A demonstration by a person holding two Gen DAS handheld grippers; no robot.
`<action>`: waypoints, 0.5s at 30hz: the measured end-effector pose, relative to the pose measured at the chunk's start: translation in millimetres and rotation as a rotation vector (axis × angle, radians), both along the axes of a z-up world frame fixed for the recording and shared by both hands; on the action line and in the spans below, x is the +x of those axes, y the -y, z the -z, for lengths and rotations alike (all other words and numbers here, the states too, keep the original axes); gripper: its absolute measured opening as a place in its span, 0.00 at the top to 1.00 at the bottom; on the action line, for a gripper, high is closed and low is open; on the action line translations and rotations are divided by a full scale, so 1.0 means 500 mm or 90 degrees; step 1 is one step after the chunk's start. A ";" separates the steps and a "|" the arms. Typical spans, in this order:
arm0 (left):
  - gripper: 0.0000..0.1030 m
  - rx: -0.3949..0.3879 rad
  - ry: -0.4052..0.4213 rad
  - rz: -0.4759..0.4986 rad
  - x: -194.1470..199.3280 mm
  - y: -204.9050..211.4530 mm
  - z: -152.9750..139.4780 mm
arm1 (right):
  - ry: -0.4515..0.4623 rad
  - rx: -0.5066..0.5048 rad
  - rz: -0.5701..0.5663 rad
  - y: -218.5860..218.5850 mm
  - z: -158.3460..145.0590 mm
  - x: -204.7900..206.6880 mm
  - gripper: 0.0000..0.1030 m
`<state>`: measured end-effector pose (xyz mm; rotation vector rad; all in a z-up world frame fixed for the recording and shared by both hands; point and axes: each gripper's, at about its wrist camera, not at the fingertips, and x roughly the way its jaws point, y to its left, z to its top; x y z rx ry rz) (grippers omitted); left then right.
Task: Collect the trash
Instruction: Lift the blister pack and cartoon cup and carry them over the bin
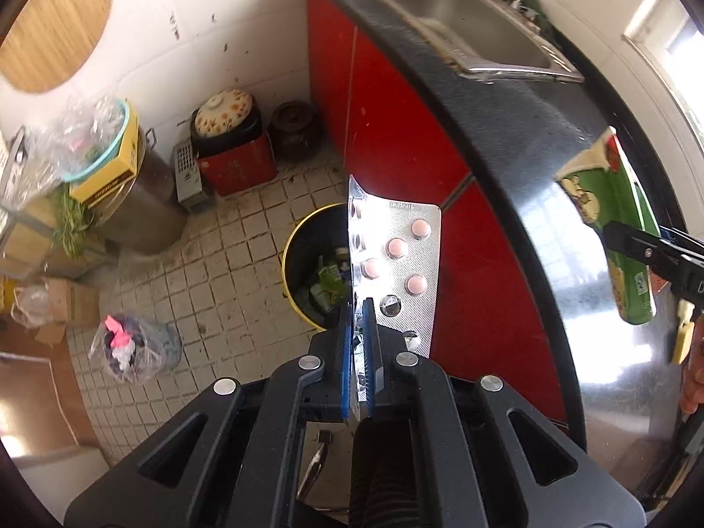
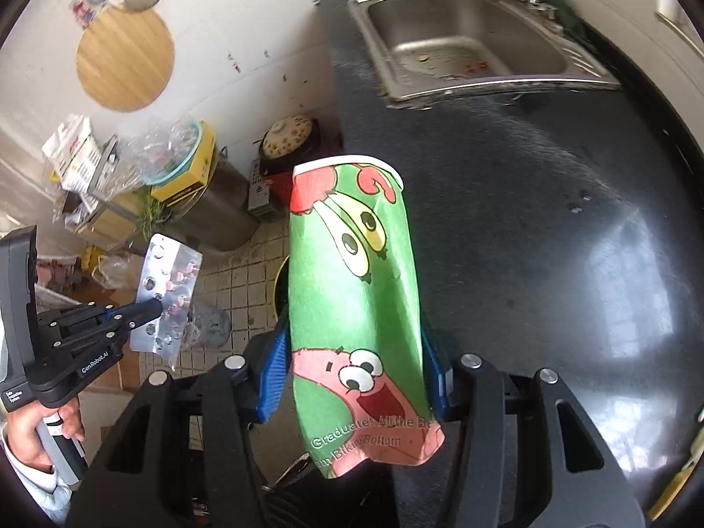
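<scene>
The blister pack (image 1: 398,264) is clamped at its lower end between the blue pads (image 1: 345,352) of the left gripper (image 1: 360,343), which is closed tight on the foil. The pack's long axis runs straight out along the fingers, away from the tool, and it is folded lengthwise. Several pink tablets remain in their pockets (at least two pockets look burst).

Directly beyond and below the pack's far end, in the left wrist view, stands the yellow-rimmed trash bin (image 1: 308,264) on the tiled floor (image 1: 198,273), already holding green and white wrappers. The pack overlaps the bin's mouth in that view, which suggests the left gripper is above or close to above the opening; exact height cannot be told.

The right gripper (image 2: 356,378) is clamped on a crushed green paper cup (image 2: 352,286), its pads pressing either flank, rim pointing forward. The cup is held over the edge of the black countertop (image 2: 528,220), with the bin largely hidden behind it.

Judgement: the left gripper is the nearer to the bin, so the pack is likely dropped first. A thin foil may cling to a pad on release.

Further out: steel sink (image 2: 462,35), red cabinet doors (image 1: 387,132).
</scene>
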<state>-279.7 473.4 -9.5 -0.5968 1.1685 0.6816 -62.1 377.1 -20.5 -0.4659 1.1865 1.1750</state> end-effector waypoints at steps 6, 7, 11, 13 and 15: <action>0.96 -0.040 0.003 -0.036 -0.018 -0.037 0.063 | -0.007 -0.035 -0.063 -0.100 0.048 -0.052 0.51; 0.96 -0.047 0.002 -0.042 -0.018 -0.042 0.075 | -0.009 -0.041 -0.068 -0.114 0.056 -0.056 0.51; 0.96 -0.065 0.000 -0.057 -0.017 -0.054 0.110 | -0.018 -0.056 -0.085 -0.143 0.087 -0.063 0.51; 0.96 -0.071 -0.002 -0.063 -0.018 -0.061 0.126 | -0.024 -0.063 -0.088 -0.158 0.097 -0.065 0.51; 0.96 -0.080 0.001 -0.068 -0.016 -0.068 0.140 | -0.025 -0.067 -0.091 -0.168 0.103 -0.066 0.51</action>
